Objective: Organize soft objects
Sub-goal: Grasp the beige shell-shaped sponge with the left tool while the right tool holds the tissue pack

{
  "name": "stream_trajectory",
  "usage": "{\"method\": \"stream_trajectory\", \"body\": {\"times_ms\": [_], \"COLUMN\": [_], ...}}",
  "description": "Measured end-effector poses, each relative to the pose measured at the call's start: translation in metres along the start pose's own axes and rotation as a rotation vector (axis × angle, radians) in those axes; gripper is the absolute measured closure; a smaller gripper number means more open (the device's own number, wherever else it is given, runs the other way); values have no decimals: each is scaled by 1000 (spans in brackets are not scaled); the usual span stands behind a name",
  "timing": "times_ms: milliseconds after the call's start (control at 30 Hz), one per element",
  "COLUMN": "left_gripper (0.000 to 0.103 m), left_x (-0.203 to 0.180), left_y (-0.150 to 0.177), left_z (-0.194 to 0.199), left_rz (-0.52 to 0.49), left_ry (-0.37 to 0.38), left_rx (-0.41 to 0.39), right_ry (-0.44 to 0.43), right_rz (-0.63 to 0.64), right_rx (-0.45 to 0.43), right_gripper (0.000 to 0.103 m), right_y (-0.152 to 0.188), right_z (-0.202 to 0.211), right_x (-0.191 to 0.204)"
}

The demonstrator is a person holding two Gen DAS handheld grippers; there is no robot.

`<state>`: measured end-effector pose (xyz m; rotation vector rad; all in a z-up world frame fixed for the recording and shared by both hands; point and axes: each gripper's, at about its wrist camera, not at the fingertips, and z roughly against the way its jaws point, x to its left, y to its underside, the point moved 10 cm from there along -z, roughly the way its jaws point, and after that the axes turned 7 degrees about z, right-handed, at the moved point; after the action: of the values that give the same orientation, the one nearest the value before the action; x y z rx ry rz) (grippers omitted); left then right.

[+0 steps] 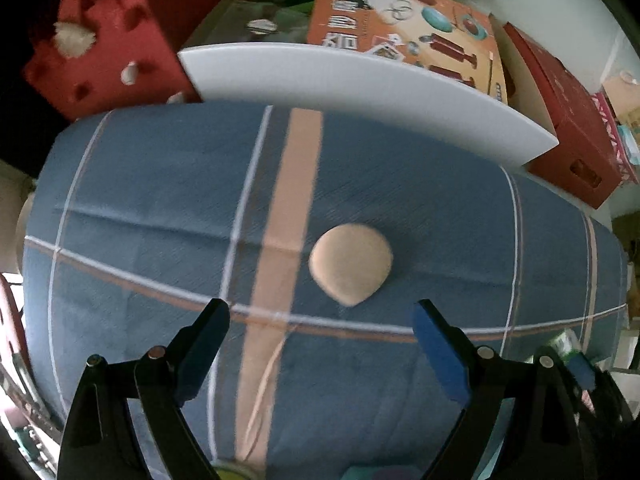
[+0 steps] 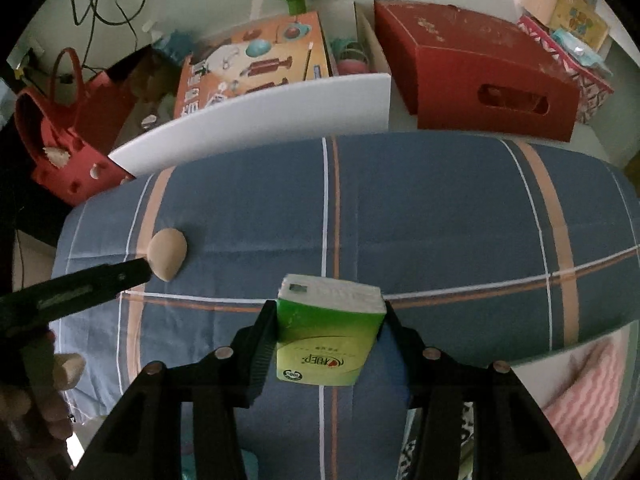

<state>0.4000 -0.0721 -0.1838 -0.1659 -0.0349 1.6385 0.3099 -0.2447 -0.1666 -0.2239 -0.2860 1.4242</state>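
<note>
My right gripper clamps a green tissue pack by its sides, above the near middle of the blue plaid cushion. My left gripper hangs wide apart and empty over the cushion, a tan teardrop puff lying just beyond its fingertips.

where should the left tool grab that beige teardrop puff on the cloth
Come straight down onto the puff and pinch across its rounded wide part, not the pointed tip. It lies flat on the cloth, ahead of the open left tool, so only a top approach reaches its edges.
</note>
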Motion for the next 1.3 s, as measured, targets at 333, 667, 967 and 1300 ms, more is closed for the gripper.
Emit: {"method": "stream_trajectory", "body": {"times_ms": [333, 667, 967, 1300], "left_gripper": [25, 40, 50, 50], "left_x": [-2, -9, -17, -19], "left_y": [-10, -18, 1, 35], "left_z": [-28, -33, -14, 60], "left_rz": [5, -3, -26, -31], "left_ry": [-28, -7, -14, 17], "left_rx": [8, -14, -31, -81], "right_ry": [2, -12, -17, -21], "right_rz": [35, 37, 34, 39], "right_rx": [-4, 8, 12, -11], "right_gripper": [51, 51, 51, 51], "right_y": [-4, -1, 3, 21], "right_z": [-4, -8, -1, 47], "right_x": [-9, -9, -10, -5]}}
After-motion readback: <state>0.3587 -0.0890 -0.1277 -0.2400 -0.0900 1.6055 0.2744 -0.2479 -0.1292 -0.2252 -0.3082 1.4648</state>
